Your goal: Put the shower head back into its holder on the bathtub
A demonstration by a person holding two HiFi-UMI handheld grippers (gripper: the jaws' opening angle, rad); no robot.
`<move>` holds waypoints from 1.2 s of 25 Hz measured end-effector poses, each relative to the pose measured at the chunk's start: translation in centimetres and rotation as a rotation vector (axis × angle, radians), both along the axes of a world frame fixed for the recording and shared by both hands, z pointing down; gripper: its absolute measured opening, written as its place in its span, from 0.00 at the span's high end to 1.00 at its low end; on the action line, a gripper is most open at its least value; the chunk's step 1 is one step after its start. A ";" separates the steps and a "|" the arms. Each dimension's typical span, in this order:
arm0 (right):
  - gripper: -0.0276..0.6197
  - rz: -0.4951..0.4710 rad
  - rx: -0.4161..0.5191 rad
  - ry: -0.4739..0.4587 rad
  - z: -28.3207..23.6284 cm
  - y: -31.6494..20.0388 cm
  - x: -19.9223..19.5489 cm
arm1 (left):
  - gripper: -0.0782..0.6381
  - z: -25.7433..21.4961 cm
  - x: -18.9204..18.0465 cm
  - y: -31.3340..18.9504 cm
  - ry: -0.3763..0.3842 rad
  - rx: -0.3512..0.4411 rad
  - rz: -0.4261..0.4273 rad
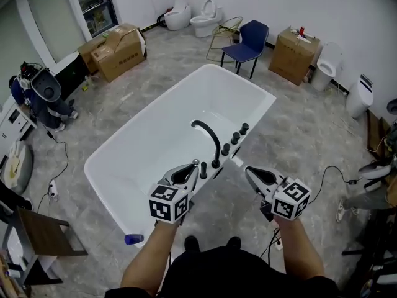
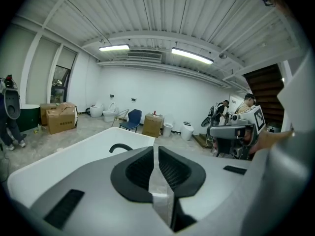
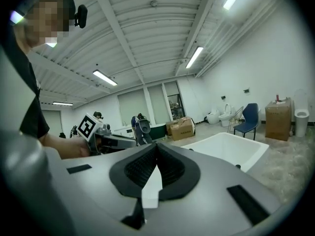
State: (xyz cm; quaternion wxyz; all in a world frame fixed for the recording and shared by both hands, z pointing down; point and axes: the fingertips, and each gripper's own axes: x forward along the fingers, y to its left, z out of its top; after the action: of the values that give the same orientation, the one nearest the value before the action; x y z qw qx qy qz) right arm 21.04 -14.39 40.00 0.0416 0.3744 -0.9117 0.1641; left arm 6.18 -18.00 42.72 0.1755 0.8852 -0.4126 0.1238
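The white bathtub [image 1: 124, 160] lies slantwise in the head view, with a curved black faucet [image 1: 209, 135] and a row of black knobs [image 1: 236, 138] on its near rim. A slim black fitting with a chrome top [image 1: 203, 169] stands upright on that rim; whether it is the shower head I cannot tell. My left gripper [image 1: 196, 166] hovers at this rim, shut and holding nothing; its pads [image 2: 142, 168] meet. My right gripper [image 1: 249, 171] is just outside the rim, over the floor, also shut and holding nothing [image 3: 156, 151]. The tub [image 2: 59, 156] shows ahead of the left gripper.
A blue chair [image 1: 249, 40], cardboard boxes [image 1: 118, 50] [image 1: 294, 54] and several toilets [image 1: 205, 17] stand beyond the tub. A wooden chair [image 1: 40, 234] is at the near left, a small blue object [image 1: 133, 238] by the tub's near corner, and cables [image 1: 329, 172] on the floor to the right.
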 end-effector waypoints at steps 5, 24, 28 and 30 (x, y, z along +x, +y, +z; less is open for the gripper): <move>0.93 -0.002 0.044 -0.069 -2.6 0.2 2.2 | 0.83 -2.2 2.3 -0.1 -0.016 0.065 -0.012; 0.93 0.054 0.322 -0.067 -11.6 -0.8 2.9 | 0.86 -10.1 -2.1 -2.2 -0.008 0.295 -0.122; 0.93 0.059 0.329 -0.050 -11.4 -0.4 2.9 | 0.86 -9.6 -2.0 -2.2 -0.004 0.279 -0.105; 0.93 0.059 0.327 -0.040 -11.3 -0.4 2.6 | 0.86 -9.5 -1.9 -2.3 -0.003 0.275 -0.099</move>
State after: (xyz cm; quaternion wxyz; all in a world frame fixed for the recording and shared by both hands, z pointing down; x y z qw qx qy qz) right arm 23.69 -14.76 28.72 -0.0427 0.3996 -0.9154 0.0221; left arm 4.24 -20.33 33.19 0.0577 0.8794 -0.4690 0.0584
